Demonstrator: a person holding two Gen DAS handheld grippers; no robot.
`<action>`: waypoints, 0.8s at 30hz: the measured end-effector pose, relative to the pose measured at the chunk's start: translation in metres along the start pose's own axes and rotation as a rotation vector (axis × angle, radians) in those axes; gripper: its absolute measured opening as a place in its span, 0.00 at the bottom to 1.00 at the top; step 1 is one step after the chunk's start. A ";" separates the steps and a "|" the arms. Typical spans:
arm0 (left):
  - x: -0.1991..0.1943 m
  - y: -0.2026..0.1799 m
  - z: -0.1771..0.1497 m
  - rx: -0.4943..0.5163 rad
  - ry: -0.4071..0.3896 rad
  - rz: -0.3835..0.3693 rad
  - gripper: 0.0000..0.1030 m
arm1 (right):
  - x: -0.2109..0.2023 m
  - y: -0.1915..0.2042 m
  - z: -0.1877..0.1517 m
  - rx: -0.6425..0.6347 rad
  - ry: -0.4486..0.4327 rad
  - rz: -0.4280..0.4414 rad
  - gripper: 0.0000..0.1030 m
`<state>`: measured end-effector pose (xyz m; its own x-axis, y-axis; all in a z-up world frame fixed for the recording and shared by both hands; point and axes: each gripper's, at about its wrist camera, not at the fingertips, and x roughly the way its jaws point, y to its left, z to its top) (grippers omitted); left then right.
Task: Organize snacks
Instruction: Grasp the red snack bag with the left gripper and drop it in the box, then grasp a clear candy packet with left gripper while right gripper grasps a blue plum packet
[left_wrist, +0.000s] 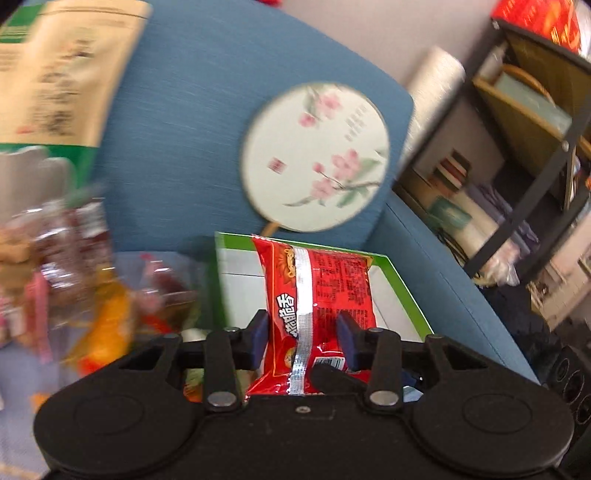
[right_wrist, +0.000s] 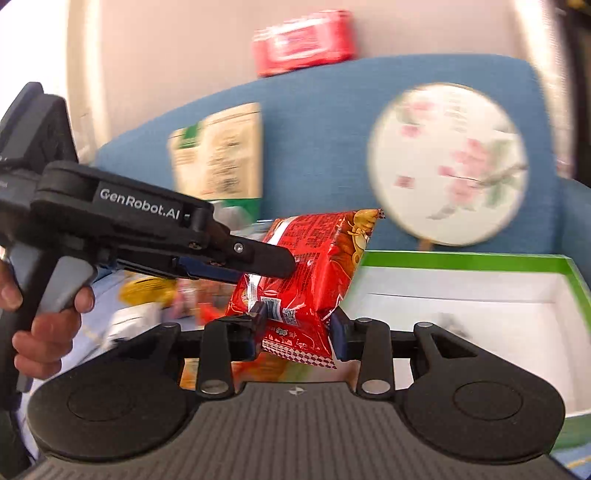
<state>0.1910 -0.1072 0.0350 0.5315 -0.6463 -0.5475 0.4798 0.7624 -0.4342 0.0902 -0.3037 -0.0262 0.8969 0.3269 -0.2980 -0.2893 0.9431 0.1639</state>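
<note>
Right wrist — left hand-held gripper (right_wrist: 280, 267) level, clamping red packet (right_wrist: 310, 266).

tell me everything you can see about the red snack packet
The red snack packet is a glossy, puffy foil pillow bag with a silver back seam, dense print, a barcode and crimped ends. It hangs in the air over the edge of the green-rimmed box, pinched by both the left hand-held gripper and the right hand-held gripper.
</note>
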 end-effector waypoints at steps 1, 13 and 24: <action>0.011 -0.004 0.000 0.009 0.011 -0.003 0.40 | 0.001 -0.009 -0.001 0.021 0.004 -0.014 0.61; 0.046 -0.004 -0.007 0.048 0.046 0.089 1.00 | 0.049 -0.039 -0.020 0.001 0.119 -0.206 0.84; -0.096 0.038 -0.039 0.043 -0.064 0.219 1.00 | 0.001 0.016 -0.004 -0.015 -0.029 -0.074 1.00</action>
<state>0.1313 -0.0148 0.0433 0.6687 -0.4673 -0.5783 0.3766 0.8835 -0.2785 0.0849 -0.2884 -0.0279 0.9250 0.2550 -0.2817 -0.2269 0.9654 0.1288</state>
